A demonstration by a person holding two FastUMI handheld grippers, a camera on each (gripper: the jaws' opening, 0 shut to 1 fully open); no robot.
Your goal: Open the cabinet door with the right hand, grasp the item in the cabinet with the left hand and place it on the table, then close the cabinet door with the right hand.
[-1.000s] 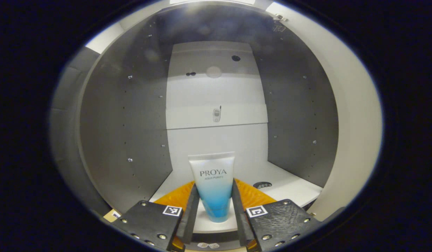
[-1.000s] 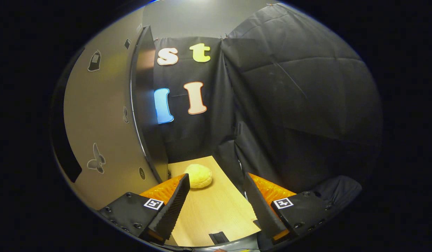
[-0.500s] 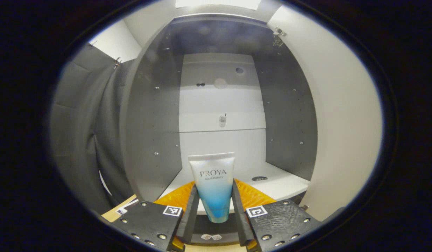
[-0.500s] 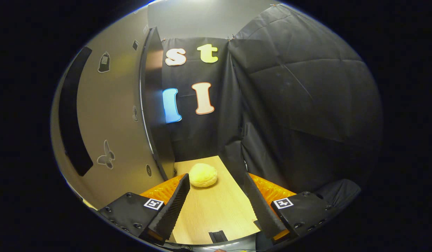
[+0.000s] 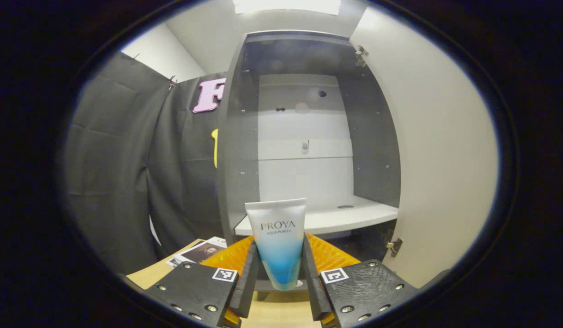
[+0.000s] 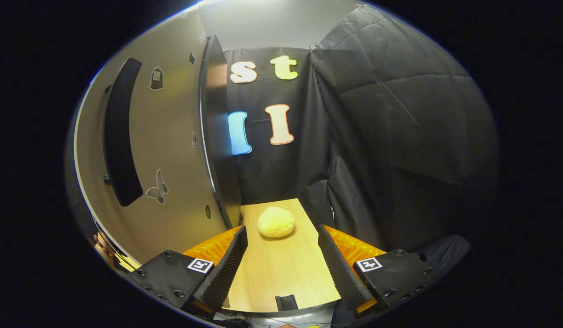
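A white and blue cosmetic tube (image 5: 278,241) stands upright between the fingers of my left gripper (image 5: 279,278), which is shut on it in the air in front of the cabinet (image 5: 308,136). The cabinet's white shelf (image 5: 336,217) lies beyond the tube. The open cabinet door (image 5: 441,150) hangs at the right in the left gripper view. In the right gripper view that door (image 6: 167,150) fills the left side, with its long dark handle (image 6: 119,136). My right gripper (image 6: 281,257) is open above the wooden table (image 6: 281,278), holding nothing.
A yellow bun-shaped object (image 6: 276,222) lies on the table beyond the right gripper. Printed sheets (image 5: 197,251) lie on the table at the left of the cabinet. Black cloth walls (image 6: 400,136) close in the booth.
My left gripper has drawn back out of the cabinet with the tube, so the shelf now lies farther off. The right gripper has shifted slightly, bringing the door handle more into sight.
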